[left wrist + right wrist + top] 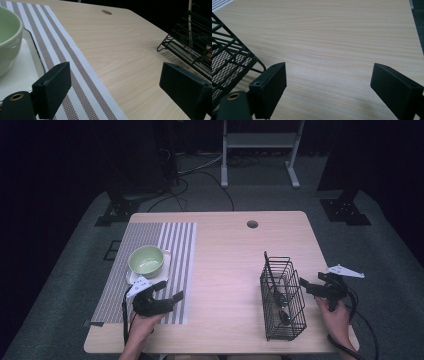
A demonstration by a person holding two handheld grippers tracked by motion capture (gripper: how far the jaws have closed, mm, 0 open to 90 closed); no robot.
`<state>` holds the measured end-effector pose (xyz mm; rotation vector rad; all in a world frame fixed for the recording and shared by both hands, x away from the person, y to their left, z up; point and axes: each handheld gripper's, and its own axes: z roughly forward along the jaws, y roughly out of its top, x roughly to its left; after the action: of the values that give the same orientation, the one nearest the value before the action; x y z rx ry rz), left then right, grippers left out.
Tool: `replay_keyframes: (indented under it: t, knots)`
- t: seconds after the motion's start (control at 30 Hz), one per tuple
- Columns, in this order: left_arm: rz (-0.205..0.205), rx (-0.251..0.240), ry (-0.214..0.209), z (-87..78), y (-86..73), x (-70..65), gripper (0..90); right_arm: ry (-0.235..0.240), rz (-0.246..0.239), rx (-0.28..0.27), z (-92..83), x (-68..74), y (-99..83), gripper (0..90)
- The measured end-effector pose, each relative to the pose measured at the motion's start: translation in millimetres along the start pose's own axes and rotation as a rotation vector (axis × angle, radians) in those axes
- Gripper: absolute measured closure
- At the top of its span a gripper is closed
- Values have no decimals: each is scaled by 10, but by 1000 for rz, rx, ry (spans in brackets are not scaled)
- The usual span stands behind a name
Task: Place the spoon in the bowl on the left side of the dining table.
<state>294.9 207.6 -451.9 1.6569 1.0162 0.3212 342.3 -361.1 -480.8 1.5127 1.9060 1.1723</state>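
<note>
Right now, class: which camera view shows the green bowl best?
The high view: the whole green bowl shows, sitting on a white plate on the striped mat. The left gripper view catches its side at the edge.

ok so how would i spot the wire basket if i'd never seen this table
Start at the light wooden table and look at its right half, away from the striped placemat on the left. The wire basket stands near the front right edge, just left of the right hand-held gripper. It is the one black, see-through mesh thing, tall and boxy, with dark utensils inside, unlike the pale green bowl.
</note>
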Motion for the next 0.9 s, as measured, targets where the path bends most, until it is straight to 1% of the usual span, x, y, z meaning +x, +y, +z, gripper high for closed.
replay_keyframes:
  t: [0.07, 0.1, 0.3, 0.4, 0.53, 0.57, 0.7, 0.77, 0.83, 0.9]
  knots:
    - [1, -1, -4, 7, 3, -12, 97, -1, -1, 0, 0, -1, 0, 123]
    - [9, 2, -5, 11, 6, -20, 97, -1, -3, 1, 1, 1, 0, 123]
    - [8, 1, -14, 24, 15, -60, 97, -6, -3, 5, 5, 3, 1, 123]
    - [14, 7, -20, 26, 29, -79, 97, -7, -3, 6, 7, 3, 1, 123]
    - [17, 6, -34, 42, 46, -118, 97, -9, -3, 9, 11, 5, 4, 123]
    - [21, 16, -35, 55, 50, -133, 97, -10, -7, 13, 17, 6, 4, 123]
    - [23, 27, -42, 79, 56, -152, 97, -9, -9, 13, 16, 8, 5, 123]
    - [28, 34, -45, 91, 79, -164, 97, -10, -5, 12, 16, 8, 5, 123]
    - [25, 30, -49, 99, 104, -180, 97, -9, -8, 14, 17, 7, 5, 123]
    - [36, 29, -54, 107, 132, -202, 97, -8, -9, 14, 17, 8, 5, 123]
